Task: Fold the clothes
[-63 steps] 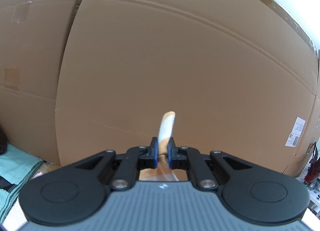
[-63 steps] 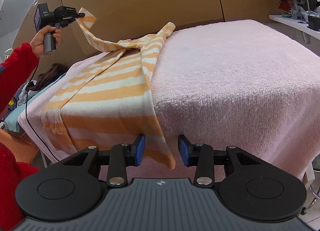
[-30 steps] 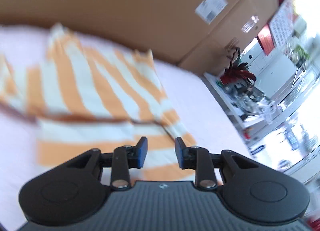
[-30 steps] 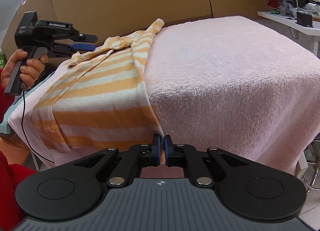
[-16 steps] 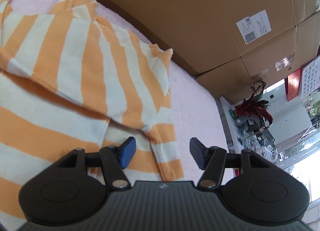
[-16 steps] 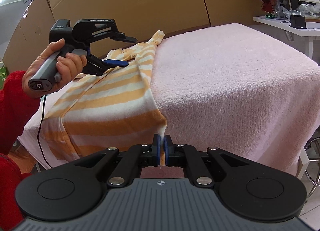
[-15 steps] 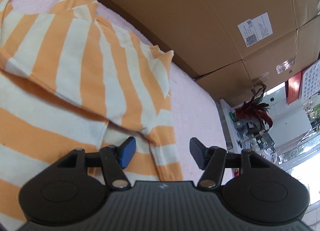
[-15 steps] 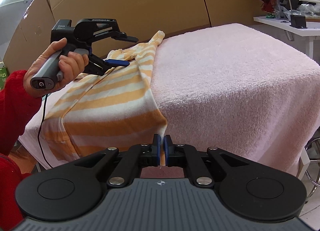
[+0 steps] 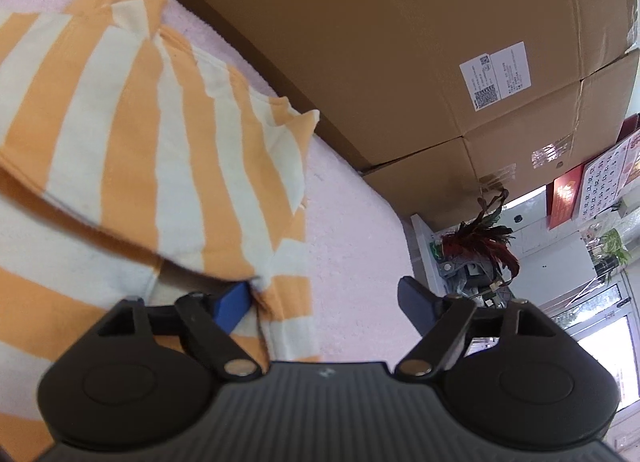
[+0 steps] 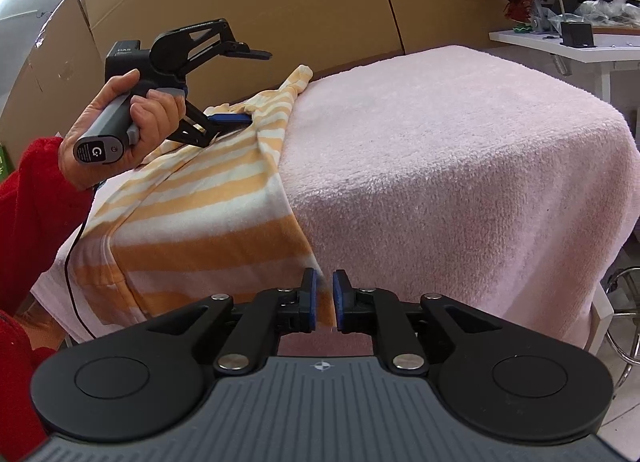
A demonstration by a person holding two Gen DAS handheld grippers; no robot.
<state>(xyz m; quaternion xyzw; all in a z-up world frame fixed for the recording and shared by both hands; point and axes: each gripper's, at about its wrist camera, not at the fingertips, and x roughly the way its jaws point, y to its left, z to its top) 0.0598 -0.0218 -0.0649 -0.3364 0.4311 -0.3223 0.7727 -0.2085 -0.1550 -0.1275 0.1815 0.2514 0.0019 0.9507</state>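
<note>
**Item: shirt** (image 10: 208,198). Orange-and-white striped. It lies along the left part of the bench (image 10: 460,150), which is draped in pink towel. Its near hem hangs over the front edge. A sleeve or side panel (image 9: 160,134) is already laid inward over the body, stripes crossing. The collar end sits toward the cardboard boxes (image 9: 400,62).

**Left tongs** (image 9: 324,302). Wide apart, holding nothing. One blue pad (image 9: 232,304) is tucked under the folded flap's corner; the other stands clear above the towel. The hand (image 10: 132,130) tilts them low over the far part of the shirt.

**Right tongs** (image 10: 324,298). Slightly apart at the near hem corner. A thin edge of cloth runs down between the pads, but a gap shows on both sides, so no firm clamp.

**Stage.** One fold in place; further folds outstanding, as far as can be judged.

**Risks.**
- Hem corner may slip free of the right tongs if lifted before they close, and the overhang would drop.
- Left pad under the flap may drag or flip it open when moved, undoing the fold.
- Uneven pull between the two ends would skew the stripes and leave a crooked crease.
- Plush towel may grip the cloth and bunch it.
</note>
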